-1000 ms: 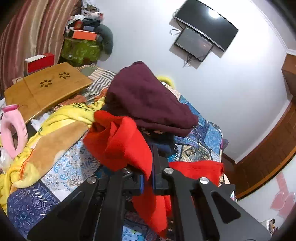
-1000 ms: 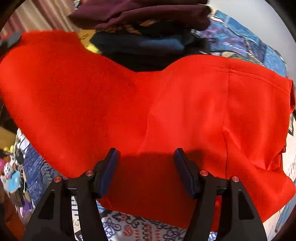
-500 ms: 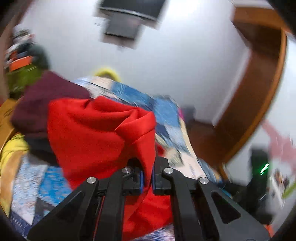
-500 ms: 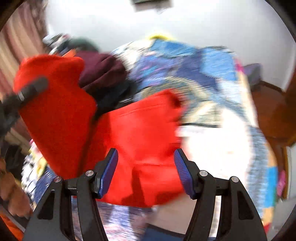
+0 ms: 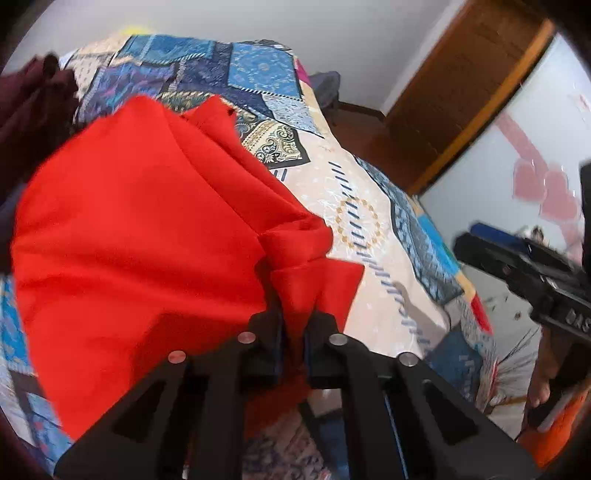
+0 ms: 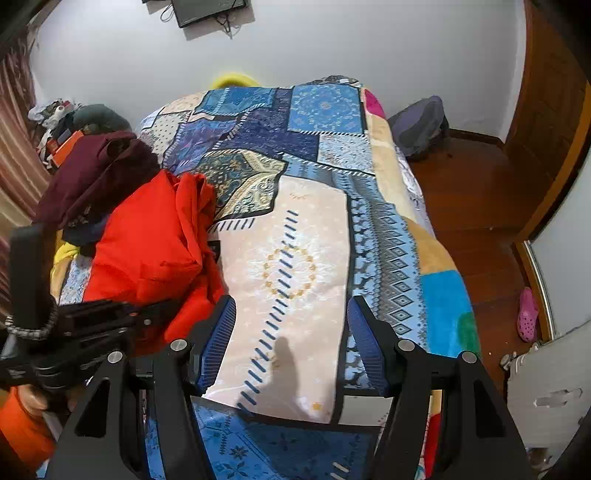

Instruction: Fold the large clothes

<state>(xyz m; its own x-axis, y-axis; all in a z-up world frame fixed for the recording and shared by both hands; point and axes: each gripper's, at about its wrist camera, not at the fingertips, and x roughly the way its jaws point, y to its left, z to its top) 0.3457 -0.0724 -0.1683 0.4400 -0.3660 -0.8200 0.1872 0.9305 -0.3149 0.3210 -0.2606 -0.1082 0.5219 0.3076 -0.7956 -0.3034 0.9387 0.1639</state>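
A large red garment point(image 5: 140, 229) lies bunched on the left part of the patchwork bedspread point(image 5: 354, 206). My left gripper point(image 5: 293, 328) points down at it with a fold of the red cloth pinched between its jaws, which are opening. In the right wrist view the same red garment point(image 6: 147, 236) sits left of centre, with the left gripper point(image 6: 92, 325) at its near edge. My right gripper point(image 6: 291, 310) hangs open over the bare bedspread point(image 6: 306, 236) with nothing between its fingers. In the left wrist view the right gripper point(image 5: 517, 258) shows at the right edge.
A maroon garment point(image 6: 96, 173) tops a clothes pile behind the red one. Beyond the bed's right edge are wooden floor, a grey bag point(image 6: 421, 125) and a pink slipper point(image 6: 527, 314). A screen point(image 6: 210, 11) hangs on the far wall. A wooden door point(image 5: 461, 92) stands at the right.
The left gripper carried the red garment rightward and down onto the bed, away from the clothes pile. The right gripper drew back off the red cloth and now hangs over bare bedspread.
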